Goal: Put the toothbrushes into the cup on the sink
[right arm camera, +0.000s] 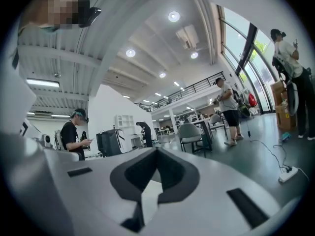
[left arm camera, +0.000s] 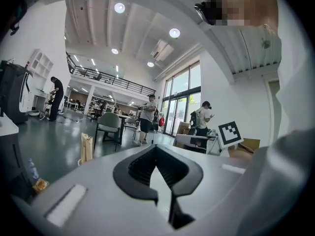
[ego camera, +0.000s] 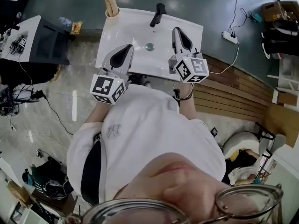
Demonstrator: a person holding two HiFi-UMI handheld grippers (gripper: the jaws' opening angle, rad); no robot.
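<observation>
Both grippers are closed and empty. In the left gripper view the left gripper point(left arm camera: 156, 149) has its dark jaws meeting at the tips with nothing between them. The right gripper view shows the right gripper point(right arm camera: 156, 151) the same way, with its tips together and nothing held.

In the head view the left gripper point(ego camera: 125, 51) and the right gripper point(ego camera: 179, 34) both point away from the person, whose white shirt fills the lower middle of the view. They are over the near part of the white sink point(ego camera: 187, 31). Taking the drain point(ego camera: 149, 46) as the centre of the dial, the left gripper is at about 8 o'clock and the right gripper at about 2 o'clock. The black faucet point(ego camera: 158, 14) stands at 12 o'clock on the far rim.

The cup point(ego camera: 112, 12) stands on the sink's far left corner, at about 11 o'clock from the drain and well apart from both grippers. The tan toothbrushes point(ego camera: 109, 0) stand in it with their ends above its rim. In the left gripper view they appear as a pale upright shape point(left arm camera: 86, 147) at about 10 o'clock from the jaw tips.

A white power strip point(ego camera: 229, 36) lies on the dark floor at 3 o'clock from the sink. It also shows low on the right in the right gripper view point(right arm camera: 288, 173).
</observation>
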